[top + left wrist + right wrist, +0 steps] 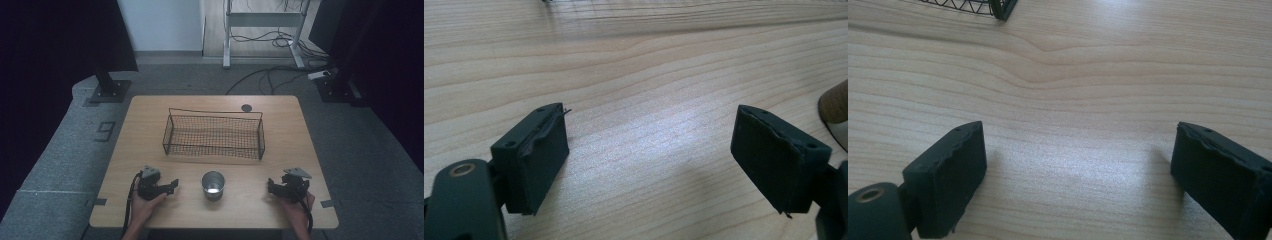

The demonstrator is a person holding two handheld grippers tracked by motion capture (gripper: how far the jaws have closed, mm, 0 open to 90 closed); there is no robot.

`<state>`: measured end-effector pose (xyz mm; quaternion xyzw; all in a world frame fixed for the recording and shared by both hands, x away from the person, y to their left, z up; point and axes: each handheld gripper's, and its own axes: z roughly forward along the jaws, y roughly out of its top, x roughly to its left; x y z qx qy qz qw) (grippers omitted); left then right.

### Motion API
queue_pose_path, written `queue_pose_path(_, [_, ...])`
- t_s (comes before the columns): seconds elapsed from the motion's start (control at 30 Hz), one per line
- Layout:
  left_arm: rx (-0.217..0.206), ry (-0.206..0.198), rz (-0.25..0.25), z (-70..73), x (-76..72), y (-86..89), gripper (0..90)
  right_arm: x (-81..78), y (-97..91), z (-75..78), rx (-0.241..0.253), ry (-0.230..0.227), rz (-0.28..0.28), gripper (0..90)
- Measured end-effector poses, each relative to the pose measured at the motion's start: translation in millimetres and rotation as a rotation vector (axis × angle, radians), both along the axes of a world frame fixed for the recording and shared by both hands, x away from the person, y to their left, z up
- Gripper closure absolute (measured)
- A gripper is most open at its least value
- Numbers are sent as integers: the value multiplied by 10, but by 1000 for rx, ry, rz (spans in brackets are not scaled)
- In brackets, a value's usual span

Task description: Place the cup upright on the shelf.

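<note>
A shiny metal cup (213, 185) stands upright near the table's front edge, between the two hands. Behind it, in the middle of the table, sits a black wire-mesh basket (215, 150) with nothing in it. My left gripper (172, 185) lies on the table left of the cup and points toward it. In the left gripper view, the left gripper (650, 115) has its jaws apart over bare wood. My right gripper (270, 186) rests right of the cup. Its jaws stand wide in the right gripper view (1080, 130), with nothing between them.
The wooden table (150, 125) has a small dark disc (246, 107) at its back edge. A corner of the basket (998, 7) shows at the top of the right gripper view. A rounded brownish edge (835, 105) sits at the right of the left gripper view. Cables lie on the floor behind.
</note>
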<state>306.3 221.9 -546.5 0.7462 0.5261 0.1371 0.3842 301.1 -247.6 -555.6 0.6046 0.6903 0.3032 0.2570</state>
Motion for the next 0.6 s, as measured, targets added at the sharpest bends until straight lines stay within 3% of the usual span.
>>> queue_pose_path(0.6, [3,-1,-14,-1,-5,-11,155,-49,-15,4,2,-13,-1,133])
